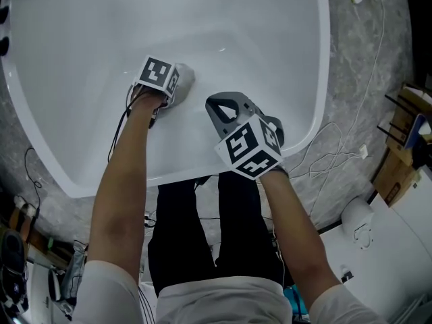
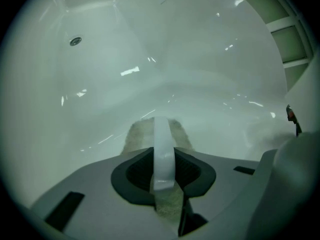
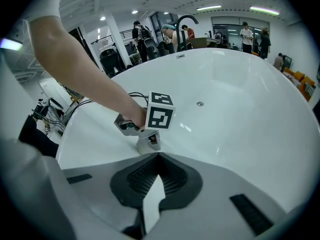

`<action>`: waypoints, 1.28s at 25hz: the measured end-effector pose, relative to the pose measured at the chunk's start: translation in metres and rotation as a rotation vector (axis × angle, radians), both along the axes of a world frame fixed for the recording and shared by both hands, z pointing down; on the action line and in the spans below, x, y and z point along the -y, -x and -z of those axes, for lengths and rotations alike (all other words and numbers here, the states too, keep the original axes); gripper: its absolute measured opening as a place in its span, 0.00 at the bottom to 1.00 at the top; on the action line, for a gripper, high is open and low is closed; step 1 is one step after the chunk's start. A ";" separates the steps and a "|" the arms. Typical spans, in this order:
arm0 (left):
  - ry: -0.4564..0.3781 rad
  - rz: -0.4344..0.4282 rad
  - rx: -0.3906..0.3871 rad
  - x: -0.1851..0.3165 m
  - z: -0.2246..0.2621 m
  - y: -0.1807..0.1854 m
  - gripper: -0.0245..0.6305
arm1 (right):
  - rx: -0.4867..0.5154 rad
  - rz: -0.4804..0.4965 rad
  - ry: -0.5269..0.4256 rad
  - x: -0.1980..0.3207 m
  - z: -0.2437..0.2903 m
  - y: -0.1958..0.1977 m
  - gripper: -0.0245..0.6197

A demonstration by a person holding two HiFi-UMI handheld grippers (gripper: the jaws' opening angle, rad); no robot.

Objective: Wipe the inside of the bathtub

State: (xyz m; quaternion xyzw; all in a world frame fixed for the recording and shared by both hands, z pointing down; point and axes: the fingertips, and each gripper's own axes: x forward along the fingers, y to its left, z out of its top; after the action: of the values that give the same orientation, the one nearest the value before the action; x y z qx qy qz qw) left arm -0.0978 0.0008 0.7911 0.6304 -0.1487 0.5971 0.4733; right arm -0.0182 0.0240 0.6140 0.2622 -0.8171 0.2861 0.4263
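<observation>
The left gripper has its jaws clamped on a pale, nubbly cloth, which bulges out past the fingertips and lies pressed on the sloping inner wall of the white bathtub. Only the left gripper view shows this clamp. From the head view the cloth is just a grey wad ahead of that gripper's marker cube. The right gripper has its jaws brought together with nothing between them. It sits to the right of the left gripper and nearer the person, over the tub's near rim. Its own view looks across the basin at the left gripper and the bare forearm leading to it. That view also takes in what the head view leaves out: a small round metal fitting on the far wall beyond the left gripper, a dark curved faucet at the far rim, and people standing in a bright hall lit by ceiling strips. Ahead of the left gripper and to both sides, the tub wall runs smooth, glossy and open up to the curved rim. Behind the right gripper the rim ends close by, with the person's dark trousers right against it. Outside the tub lies a grey mottled floor, and white cables trail over it to the right of the right gripper.
</observation>
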 end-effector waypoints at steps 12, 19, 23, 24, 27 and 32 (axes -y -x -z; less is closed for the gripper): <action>0.004 -0.021 -0.105 -0.006 0.002 -0.097 0.19 | -0.003 -0.074 -0.013 0.005 0.009 -0.062 0.05; 0.010 -0.040 -0.161 -0.011 0.007 -0.145 0.19 | 0.008 -0.100 -0.003 0.001 0.010 -0.080 0.05; 0.011 -0.033 -0.179 -0.013 0.006 -0.162 0.19 | 0.013 -0.108 -0.008 0.000 0.009 -0.086 0.05; 0.011 -0.032 -0.183 -0.012 0.007 -0.166 0.19 | 0.015 -0.109 -0.010 0.000 0.010 -0.087 0.05; 0.014 -0.024 -0.193 -0.011 0.008 -0.174 0.19 | 0.021 -0.109 -0.012 0.003 0.013 -0.090 0.05; 0.007 0.008 -0.190 -0.009 -0.009 -0.180 0.19 | 0.043 -0.106 -0.016 0.003 0.010 -0.089 0.05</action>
State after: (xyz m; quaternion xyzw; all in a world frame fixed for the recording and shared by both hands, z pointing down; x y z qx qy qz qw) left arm 0.0821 0.0103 0.7999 0.6819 -0.1034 0.5332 0.4899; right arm 0.0712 0.0206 0.6039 0.3023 -0.8133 0.3072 0.3907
